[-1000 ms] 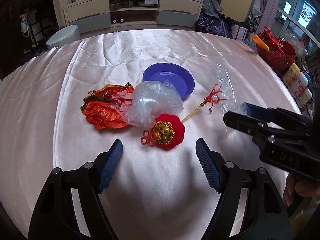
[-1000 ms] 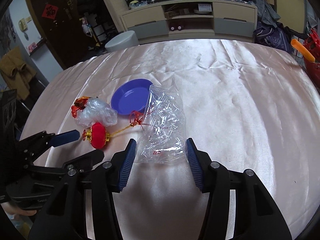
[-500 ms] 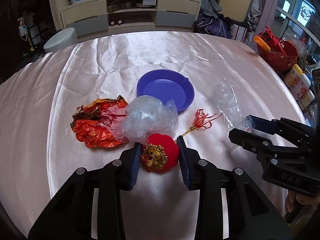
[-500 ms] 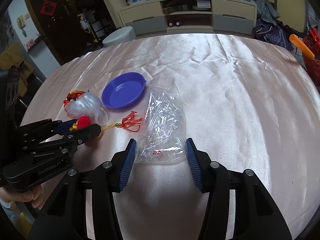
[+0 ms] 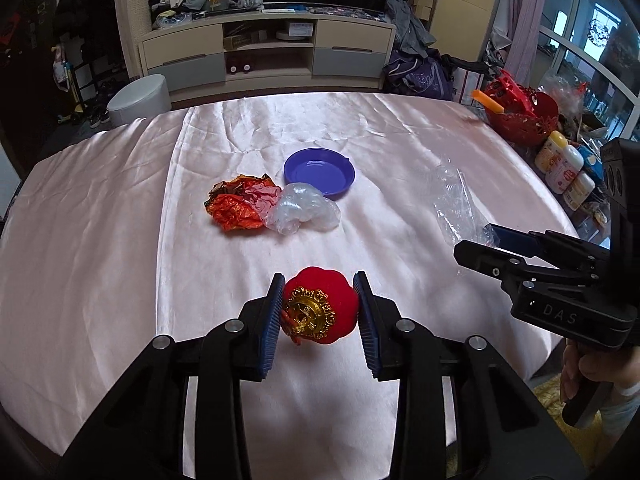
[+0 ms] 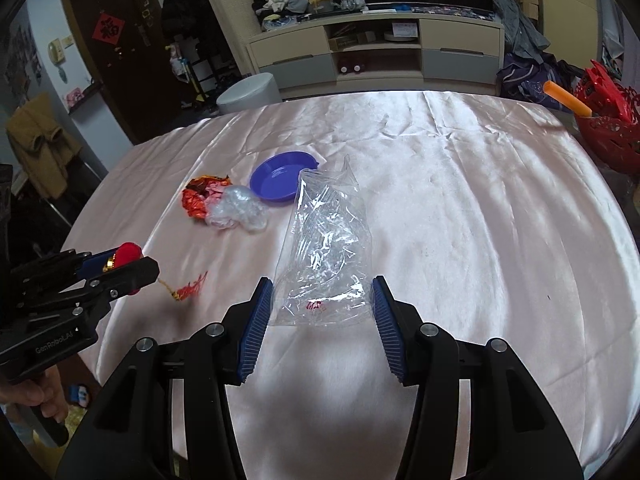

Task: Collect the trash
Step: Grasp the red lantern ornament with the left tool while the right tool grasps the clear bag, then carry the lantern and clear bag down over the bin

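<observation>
Looking along the left gripper [image 5: 320, 312], its two blue pads are clenched on a red lantern ornament [image 5: 320, 310] with a gold cap, and the ornament is lifted above the pink satin cloth of the counter [image 5: 120, 240]. Farther on the cloth lie a crumpled orange foil wrapper [image 5: 236, 208] and, touching its right side, a crumpled clear plastic wad [image 5: 304, 214]; a purple dish [image 5: 319, 172] sits just behind the wad. At the right of this view the right gripper [image 5: 476, 246] reaches in from the side, with a clear plastic bag [image 5: 456, 200] beyond its tips. In the right wrist view, the right gripper [image 6: 322, 314] is released, its pads standing apart on both sides of the near end of the clear plastic bag [image 6: 326, 248], which lies flat on the cloth (whether the pads touch the bag I cannot tell). The left gripper [image 6: 120, 266] appears at the left edge, holding the lantern ornament [image 6: 127, 252], and the ornament's red tassel [image 6: 190, 290] hangs on a gold cord below it. The foil wrapper [image 6: 198, 198], the plastic wad [image 6: 238, 214] and the purple dish [image 6: 276, 180] are grouped behind, left of the bag.
</observation>
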### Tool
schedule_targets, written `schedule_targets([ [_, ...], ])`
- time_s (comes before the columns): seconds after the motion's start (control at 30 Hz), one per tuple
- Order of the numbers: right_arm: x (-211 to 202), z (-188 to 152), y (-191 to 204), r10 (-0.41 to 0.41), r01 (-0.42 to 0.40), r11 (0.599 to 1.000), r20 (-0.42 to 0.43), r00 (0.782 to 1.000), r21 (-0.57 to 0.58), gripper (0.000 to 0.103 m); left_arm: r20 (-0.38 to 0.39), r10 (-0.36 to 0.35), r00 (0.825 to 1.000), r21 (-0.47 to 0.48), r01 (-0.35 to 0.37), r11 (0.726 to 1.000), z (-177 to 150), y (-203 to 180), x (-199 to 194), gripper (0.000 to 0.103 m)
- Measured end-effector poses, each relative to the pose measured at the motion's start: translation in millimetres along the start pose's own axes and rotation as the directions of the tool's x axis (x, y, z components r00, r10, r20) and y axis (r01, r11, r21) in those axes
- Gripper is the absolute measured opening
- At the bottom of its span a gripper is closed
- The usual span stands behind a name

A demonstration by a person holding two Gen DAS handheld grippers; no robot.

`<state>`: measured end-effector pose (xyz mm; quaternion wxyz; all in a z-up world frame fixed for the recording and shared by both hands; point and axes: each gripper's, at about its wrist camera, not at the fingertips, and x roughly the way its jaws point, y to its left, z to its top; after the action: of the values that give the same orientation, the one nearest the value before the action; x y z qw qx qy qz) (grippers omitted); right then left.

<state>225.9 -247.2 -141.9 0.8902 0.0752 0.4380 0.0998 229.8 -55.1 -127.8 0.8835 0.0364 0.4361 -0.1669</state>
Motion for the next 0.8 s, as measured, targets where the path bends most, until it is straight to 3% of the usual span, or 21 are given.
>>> schedule_targets([
  [0.2, -40, -32, 16, 0.015, -0.015, 1.000, 0.014, 1.000, -0.011, 0.052, 0.031, 0.005, 1.000, 0.000, -0.005, 1.000, -36, -11, -44, 0.033],
  [0.4, -70, -72, 39, 0.047, -0.047, 0.998, 0.007, 0.999, -0.041, 0.052, 0.047, -0.034, 0.998, -0.002, 0.034, 0.999, -86, -23, -78, 0.033],
  [0.8, -72, -153, 65, 0.084, -0.089, 0.994, -0.082, 0.993, -0.067, 0.052, -0.024, -0.046, 0.999, -0.077, 0.044, 0.996, -185, -22, -87, 0.033],
])
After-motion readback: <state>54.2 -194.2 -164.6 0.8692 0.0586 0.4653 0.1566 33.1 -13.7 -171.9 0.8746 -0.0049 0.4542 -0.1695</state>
